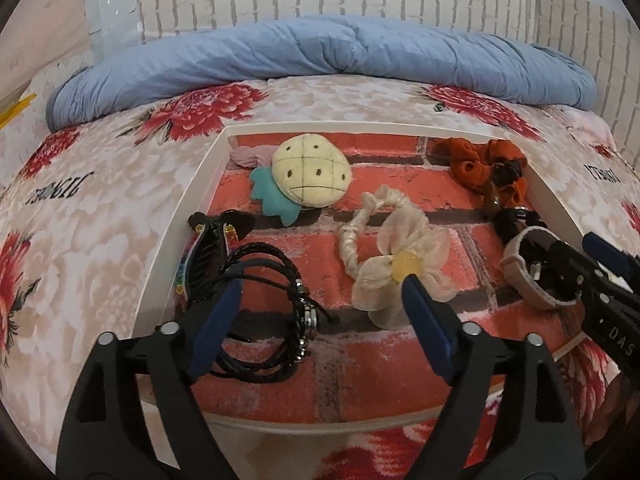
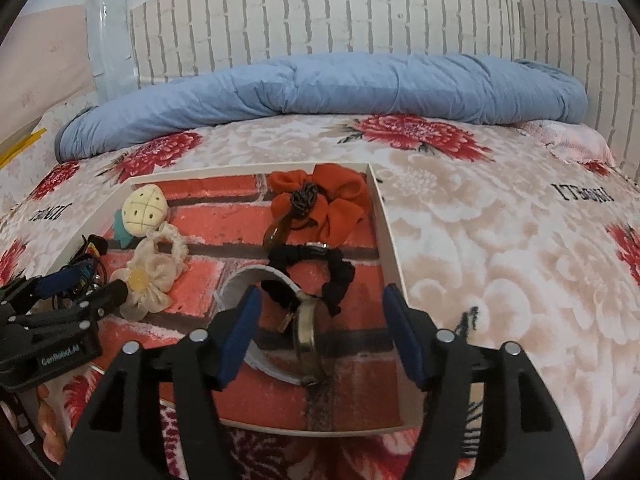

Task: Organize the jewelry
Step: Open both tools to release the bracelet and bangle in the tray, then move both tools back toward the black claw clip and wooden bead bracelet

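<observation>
Spread over the bed is a floral blanket (image 2: 480, 220) in cream and red, and on it sits a shallow white tray (image 1: 188, 216) lined with a red brick print, where all the jewelry lies. Nearest to me, both grippers hover low over the tray's front edge with their blue pads apart and nothing between them. The left gripper (image 1: 320, 308) straddles the gap between a coil of black braided cord bracelets (image 1: 268, 308) and a cream flower scrunchie (image 1: 396, 264), its left pad right over the cords. The right gripper (image 2: 320, 320) is lined up on a pale-strapped watch (image 2: 308, 328) lying on its side, with a black scrunchie (image 2: 320, 272) draped through the strap loop. By my reading, the sorting has barely started and this is the approach before a first pick; the watch looks like the right hand's target. Closing on it calls for coming down around the case or strap without catching the black scrunchie, which may drag along. Just beside the cords, a black claw clip (image 1: 216, 236) rests against the tray's left wall. Further back sit a plush pineapple hair tie (image 1: 308, 176) and an orange scrunchie (image 2: 320, 200) in the far right corner. Beyond the tray, a rolled blue quilt (image 2: 320, 88) lies along a pale brick-pattern wall (image 2: 320, 12).
</observation>
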A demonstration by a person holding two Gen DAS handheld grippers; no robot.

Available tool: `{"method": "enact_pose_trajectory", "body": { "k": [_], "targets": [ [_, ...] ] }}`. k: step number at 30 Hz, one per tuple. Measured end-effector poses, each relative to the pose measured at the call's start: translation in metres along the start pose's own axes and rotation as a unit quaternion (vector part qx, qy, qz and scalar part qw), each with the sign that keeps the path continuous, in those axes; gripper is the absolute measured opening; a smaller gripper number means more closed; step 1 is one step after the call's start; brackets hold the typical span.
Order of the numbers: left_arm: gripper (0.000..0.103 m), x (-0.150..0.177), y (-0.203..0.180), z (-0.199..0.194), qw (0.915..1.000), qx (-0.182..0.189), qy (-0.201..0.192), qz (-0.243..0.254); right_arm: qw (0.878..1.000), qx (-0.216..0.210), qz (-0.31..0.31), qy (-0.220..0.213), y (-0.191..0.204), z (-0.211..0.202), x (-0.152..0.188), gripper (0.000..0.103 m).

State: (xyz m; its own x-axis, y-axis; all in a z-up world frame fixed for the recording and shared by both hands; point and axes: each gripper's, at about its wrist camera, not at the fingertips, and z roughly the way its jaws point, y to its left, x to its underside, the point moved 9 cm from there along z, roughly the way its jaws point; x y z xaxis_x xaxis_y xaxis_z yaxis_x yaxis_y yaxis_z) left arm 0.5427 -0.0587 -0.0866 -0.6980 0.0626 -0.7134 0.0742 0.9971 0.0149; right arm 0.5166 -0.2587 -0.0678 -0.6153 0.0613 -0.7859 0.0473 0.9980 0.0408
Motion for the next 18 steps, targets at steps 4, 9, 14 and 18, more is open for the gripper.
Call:
{"method": "enact_pose_trajectory", "body": {
  "k": [4,9,14,18],
  "targets": [
    [0.093,-0.001,-0.006,-0.013,0.9999,0.001,-0.012,0.012,1.0,-0.006,0.008,-0.011,-0.004,-0.009,-0.005,0.083],
    [0.095,-0.007,-0.014,-0.037,0.9992,0.031,-0.024,0.004,0.999,-0.027,0.028,-0.029,-0.01,-0.036,-0.016,0.09],
    [0.098,-0.024,-0.022,-0.092,0.9971,0.052,-0.055,-0.001,0.999,-0.013,0.028,-0.043,-0.017,-0.075,-0.023,0.094],
    [0.098,-0.028,-0.017,-0.136,0.9964,0.043,-0.072,0.01,0.999,-0.001,0.015,-0.05,-0.018,-0.114,-0.02,0.094]
  ]
}}
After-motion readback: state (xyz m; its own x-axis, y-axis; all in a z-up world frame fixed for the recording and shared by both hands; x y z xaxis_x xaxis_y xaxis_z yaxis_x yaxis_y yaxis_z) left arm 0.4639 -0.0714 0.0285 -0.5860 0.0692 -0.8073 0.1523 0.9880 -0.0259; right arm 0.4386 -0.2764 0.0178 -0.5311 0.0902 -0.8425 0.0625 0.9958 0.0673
